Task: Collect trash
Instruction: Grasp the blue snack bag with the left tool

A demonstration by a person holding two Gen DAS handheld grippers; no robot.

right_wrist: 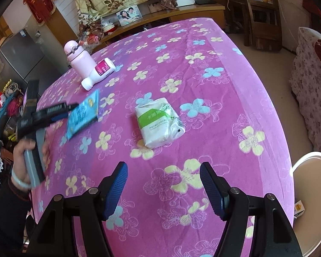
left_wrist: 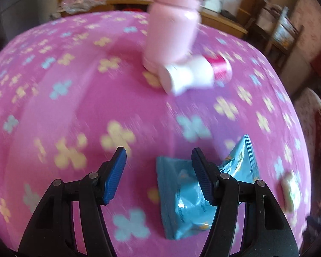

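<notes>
A blue snack wrapper point(left_wrist: 182, 199) lies on the pink flowered tablecloth point(left_wrist: 75, 98), under and partly behind the right finger of my left gripper point(left_wrist: 158, 160), which is open. The right wrist view shows the same wrapper point(right_wrist: 83, 113) with the left gripper point(right_wrist: 60, 111) just above it. A white and green tissue pack point(right_wrist: 158, 122) lies mid-table, ahead of my right gripper point(right_wrist: 163, 175), which is open and empty above the cloth. A white bottle with a pink label point(left_wrist: 190, 75) lies on its side against a pink flask point(left_wrist: 171, 30).
The white bottle point(right_wrist: 98, 72) and pink flask point(right_wrist: 79, 60) stand at the table's far left. A white round bin point(right_wrist: 310, 192) sits on the floor off the right edge. A wooden shelf point(right_wrist: 160, 15) and chairs point(right_wrist: 261, 10) lie beyond the table. A covered sofa point(right_wrist: 314, 85) is at right.
</notes>
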